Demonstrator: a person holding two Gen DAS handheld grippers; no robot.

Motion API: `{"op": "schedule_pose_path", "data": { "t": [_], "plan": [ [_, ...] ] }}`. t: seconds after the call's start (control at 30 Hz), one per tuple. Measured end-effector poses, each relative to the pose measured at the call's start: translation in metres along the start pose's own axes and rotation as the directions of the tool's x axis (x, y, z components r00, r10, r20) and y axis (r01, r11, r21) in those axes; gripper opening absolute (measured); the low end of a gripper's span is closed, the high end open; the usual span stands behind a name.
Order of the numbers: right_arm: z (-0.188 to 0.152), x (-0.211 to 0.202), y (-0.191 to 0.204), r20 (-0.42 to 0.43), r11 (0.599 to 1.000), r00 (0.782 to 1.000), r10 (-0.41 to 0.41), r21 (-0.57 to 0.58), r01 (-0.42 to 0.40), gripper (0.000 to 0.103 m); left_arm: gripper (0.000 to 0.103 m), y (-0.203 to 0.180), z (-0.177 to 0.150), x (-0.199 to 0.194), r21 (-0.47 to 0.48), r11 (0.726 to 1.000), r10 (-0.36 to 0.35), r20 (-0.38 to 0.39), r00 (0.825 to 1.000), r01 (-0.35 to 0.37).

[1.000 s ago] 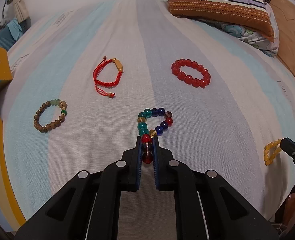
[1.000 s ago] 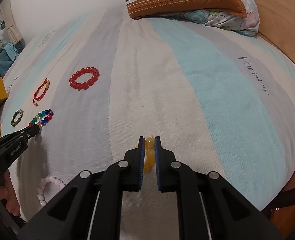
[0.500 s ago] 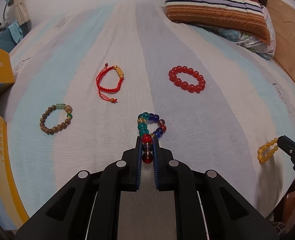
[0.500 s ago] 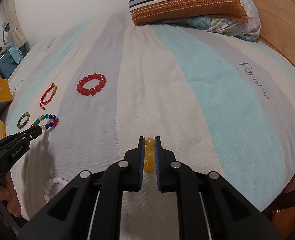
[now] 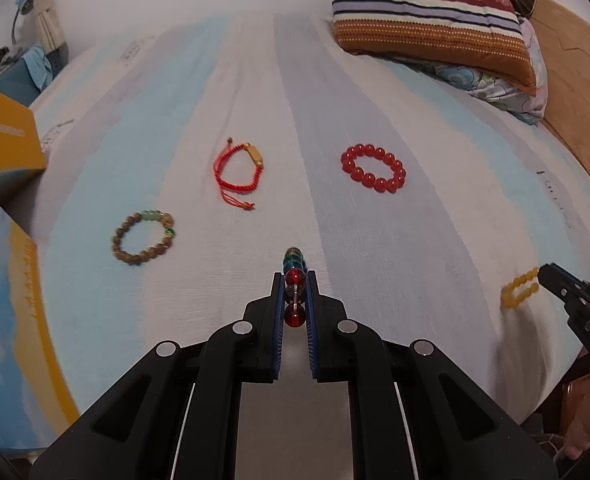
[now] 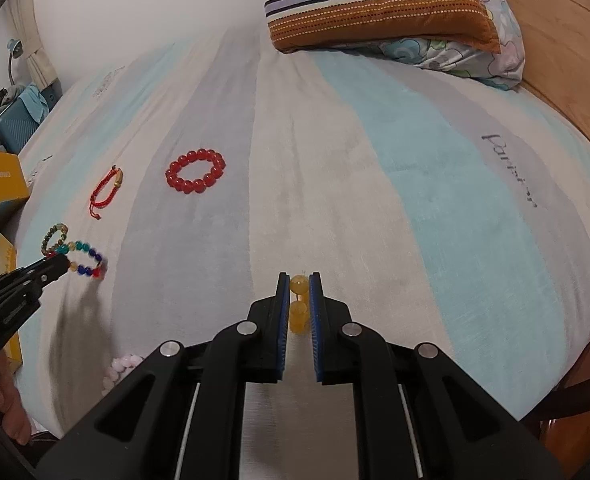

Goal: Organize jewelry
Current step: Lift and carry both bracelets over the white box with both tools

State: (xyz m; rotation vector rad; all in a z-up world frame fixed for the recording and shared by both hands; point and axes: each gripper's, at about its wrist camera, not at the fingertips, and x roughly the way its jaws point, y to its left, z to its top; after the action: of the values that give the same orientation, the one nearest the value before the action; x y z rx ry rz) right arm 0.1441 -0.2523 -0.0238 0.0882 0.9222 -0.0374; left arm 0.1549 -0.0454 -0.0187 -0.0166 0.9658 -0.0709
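Note:
My left gripper point(image 5: 294, 280) is shut on a multicoloured bead bracelet point(image 5: 293, 276), held above the striped bedspread point(image 5: 375, 240); it hangs edge-on here and shows as a loop in the right wrist view point(image 6: 83, 258). My right gripper point(image 6: 299, 280) is shut on a yellow bead bracelet point(image 6: 298, 292), also seen at the right in the left wrist view point(image 5: 519, 288). On the bed lie a red bead bracelet point(image 5: 374, 173), a red cord bracelet point(image 5: 237, 172) and a brown wooden bead bracelet point(image 5: 143, 237).
A pink bead bracelet point(image 6: 121, 366) lies near the bed's front edge. Striped and floral pillows point(image 5: 435, 28) are at the far right. A yellow box point(image 5: 3, 136) and a blue-yellow box point(image 5: 11, 320) stand at the left. A wooden headboard point(image 6: 567, 40) is on the right.
Both grippers have lifted their bracelets off the bedspread. The multicoloured bracelet now hangs edge-on from the left gripper, and both views have risen.

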Motion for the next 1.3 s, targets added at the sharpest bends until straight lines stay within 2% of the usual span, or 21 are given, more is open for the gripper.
{"op": "schedule_pose_path", "data": {
  "t": [0.2, 0.67, 1.3],
  "plan": [
    [0.009, -0.025, 0.022, 0.024, 0.999, 1.0, 0.01, -0.031, -0.009, 0.009, 0.009, 0.015, 0.002, -0.03, -0.011, 1.0, -0.008, 0.012, 1.0, 0.008],
    [0.018, -0.077, 0.106, 0.058, 0.988, 0.994, 0.095, -0.128, -0.087, 0.009, 0.009, 0.073, -0.001, -0.105, -0.081, 0.995, 0.06, 0.083, 0.995, -0.053],
    [0.004, -0.123, 0.243, 0.071, 0.937, 0.972, 0.225, -0.288, -0.196, 0.009, 0.009, 0.183, -0.043, -0.181, -0.224, 0.965, 0.169, 0.133, 0.977, -0.137]
  ]
}}
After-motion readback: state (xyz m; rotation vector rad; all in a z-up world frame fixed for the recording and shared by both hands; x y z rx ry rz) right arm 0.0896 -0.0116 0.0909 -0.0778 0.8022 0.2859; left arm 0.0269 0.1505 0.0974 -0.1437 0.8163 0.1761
